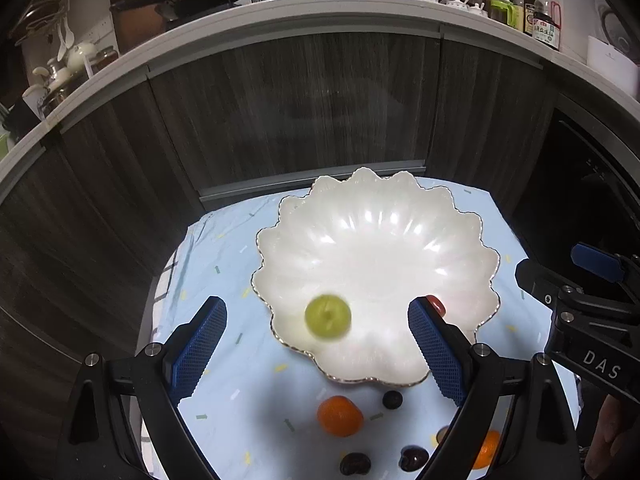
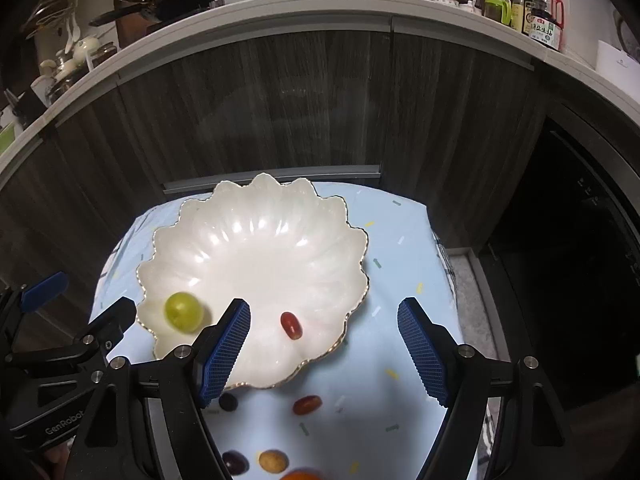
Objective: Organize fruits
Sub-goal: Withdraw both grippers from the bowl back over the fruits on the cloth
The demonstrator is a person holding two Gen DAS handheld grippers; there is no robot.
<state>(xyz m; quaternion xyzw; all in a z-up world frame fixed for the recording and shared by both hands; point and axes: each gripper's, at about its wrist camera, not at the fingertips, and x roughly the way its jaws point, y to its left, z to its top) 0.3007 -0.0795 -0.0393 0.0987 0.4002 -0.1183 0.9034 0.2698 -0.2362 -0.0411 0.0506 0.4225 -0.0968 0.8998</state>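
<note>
A white scalloped bowl (image 1: 376,240) (image 2: 256,240) with a gold rim sits on a light blue cloth (image 1: 224,264). A green grape (image 1: 328,316) (image 2: 183,312), blurred, lies in its near left part, and a small red fruit (image 2: 291,325) (image 1: 437,305) lies in it too. My left gripper (image 1: 316,344) is open and empty above the bowl's near edge. My right gripper (image 2: 322,348) is open and empty over the bowl's near right rim. On the cloth in front of the bowl lie an orange (image 1: 340,416), a dark berry (image 1: 392,400) (image 2: 228,402), a red grape (image 2: 307,405) and other small fruits.
Dark wood cabinet fronts (image 1: 304,108) stand right behind the small table. Above them a counter (image 1: 280,4) holds a pan, jars and bottles. A dark oven front (image 2: 580,220) is at the right. The cloth's edges drop off left and right.
</note>
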